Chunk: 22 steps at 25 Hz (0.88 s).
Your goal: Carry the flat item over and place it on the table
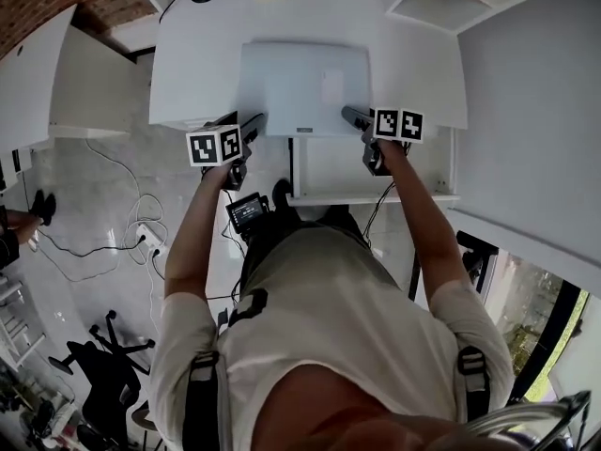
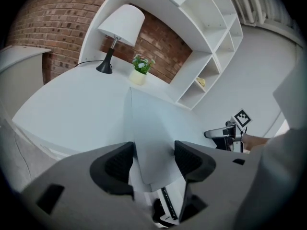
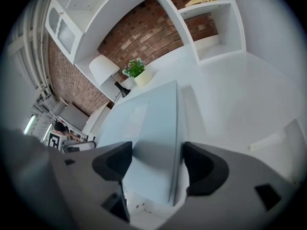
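Observation:
A pale blue-grey flat board lies on the white table, its near edge hanging over the table's front. My left gripper is at its near left corner. In the left gripper view that corner fills the space between the pads, and the gripper is shut on it. My right gripper is at the near right corner. In the right gripper view the board sits between wide jaws, with a strip of space beside the right pad, so this gripper is open.
A white lamp and a small potted plant stand at the table's back by the brick wall. White shelves rise at the right. A cable and power strip and an office chair are on the floor at the left.

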### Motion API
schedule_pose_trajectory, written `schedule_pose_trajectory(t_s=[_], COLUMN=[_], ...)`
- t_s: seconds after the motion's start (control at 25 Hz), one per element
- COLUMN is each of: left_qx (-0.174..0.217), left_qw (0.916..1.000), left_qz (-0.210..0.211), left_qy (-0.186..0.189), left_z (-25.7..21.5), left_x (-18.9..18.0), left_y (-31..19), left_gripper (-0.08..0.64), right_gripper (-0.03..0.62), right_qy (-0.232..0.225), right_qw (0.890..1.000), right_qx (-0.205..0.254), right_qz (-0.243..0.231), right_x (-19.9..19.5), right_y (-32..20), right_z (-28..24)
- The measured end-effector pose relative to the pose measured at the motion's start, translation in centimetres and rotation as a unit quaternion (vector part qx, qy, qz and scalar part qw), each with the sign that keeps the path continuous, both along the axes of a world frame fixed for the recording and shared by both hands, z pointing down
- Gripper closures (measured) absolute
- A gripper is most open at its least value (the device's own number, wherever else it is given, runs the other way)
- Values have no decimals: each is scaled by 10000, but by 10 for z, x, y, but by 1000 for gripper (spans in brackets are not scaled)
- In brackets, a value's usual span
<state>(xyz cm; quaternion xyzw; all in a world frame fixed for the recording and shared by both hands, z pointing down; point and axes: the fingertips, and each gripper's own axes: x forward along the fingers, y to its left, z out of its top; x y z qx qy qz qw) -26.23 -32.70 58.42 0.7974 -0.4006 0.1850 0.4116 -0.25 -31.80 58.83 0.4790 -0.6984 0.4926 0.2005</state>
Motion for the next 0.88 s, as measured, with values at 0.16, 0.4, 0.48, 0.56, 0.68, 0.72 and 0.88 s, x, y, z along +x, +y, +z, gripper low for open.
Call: schedule_pose_trajectory(t_s=[0.16,0.4,0.48,0.56,0.68,0.72,0.88], left_qx=[81,225,265,386,593,635,869], left_qw=[9996,9985,9980,9971,9959,9959,9945], left_qz=[-32,-270,-317,-332,-407,-464,-581], left_qy=[-285,-417,-469,-568,-540,-444,-27], left_z=[9,6,4,1,-13,-21,-60], left_x=[1,2,4,3,-1,-4,-19], left_y=[-15,-39,-46,-55,-65,-64,-38], left_gripper=[281,284,285,289,261,253,253], right_gripper=[249,245,244,242,245,257,424], right_qy=[222,447,681,822,512,277,-929], right_qw=[9997,9990,9975,9957,9938,9930,9833], right_qx=[-74,23,171,418,918,1073,1482], right_qz=[-33,-20,9,125,350,412,503], right_x=[2,5,10,14,14,12,-8], right_y=[-17,-46,-56,-67,-75,-72,-37], right_z=[11,9,3,-9,-46,-62,-121])
